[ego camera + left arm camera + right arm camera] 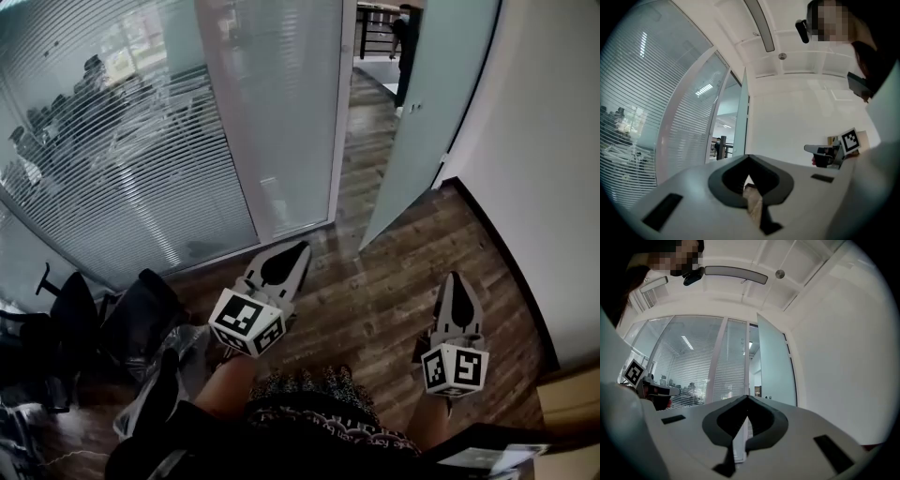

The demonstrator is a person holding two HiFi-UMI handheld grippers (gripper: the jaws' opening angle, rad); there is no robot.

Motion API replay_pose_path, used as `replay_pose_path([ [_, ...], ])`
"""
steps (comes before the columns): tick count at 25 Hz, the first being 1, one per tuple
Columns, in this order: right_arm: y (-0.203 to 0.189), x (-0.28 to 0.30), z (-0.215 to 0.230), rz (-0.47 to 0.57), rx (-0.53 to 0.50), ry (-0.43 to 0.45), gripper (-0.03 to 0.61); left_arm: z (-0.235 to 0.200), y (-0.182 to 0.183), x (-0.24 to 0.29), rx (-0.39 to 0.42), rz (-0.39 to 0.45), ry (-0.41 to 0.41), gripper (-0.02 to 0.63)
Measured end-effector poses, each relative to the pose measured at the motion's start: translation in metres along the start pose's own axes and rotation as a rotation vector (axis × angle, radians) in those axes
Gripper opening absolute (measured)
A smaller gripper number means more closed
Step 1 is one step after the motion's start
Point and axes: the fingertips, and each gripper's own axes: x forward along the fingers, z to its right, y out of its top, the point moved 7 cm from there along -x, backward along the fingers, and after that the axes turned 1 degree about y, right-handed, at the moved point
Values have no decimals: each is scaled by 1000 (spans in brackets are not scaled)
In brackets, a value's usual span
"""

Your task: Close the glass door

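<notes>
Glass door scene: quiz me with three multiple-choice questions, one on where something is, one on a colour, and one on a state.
1. In the head view, on which side of the glass door is the blind-covered glass wall?
A. right
B. left
C. directly above

2. What colour is the floor?
A. brown wood planks
B. white tiles
C. red carpet

3. What state is the glass door in?
A. shut across the opening
B. lying flat on the floor
C. swung open

Answers:
1 B: the blinds fill the left of the head view and the door panel stands to their right.
2 A: brown plank seams run across the floor under both grippers.
3 C: the panel angles away from its frame, and the floor runs on through the gap beside it.
</notes>
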Motion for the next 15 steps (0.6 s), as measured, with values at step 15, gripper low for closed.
replay_pose_path([
  [15, -14, 147, 78, 20, -19, 80, 3, -41, 14, 137, 32, 36, 79, 2],
])
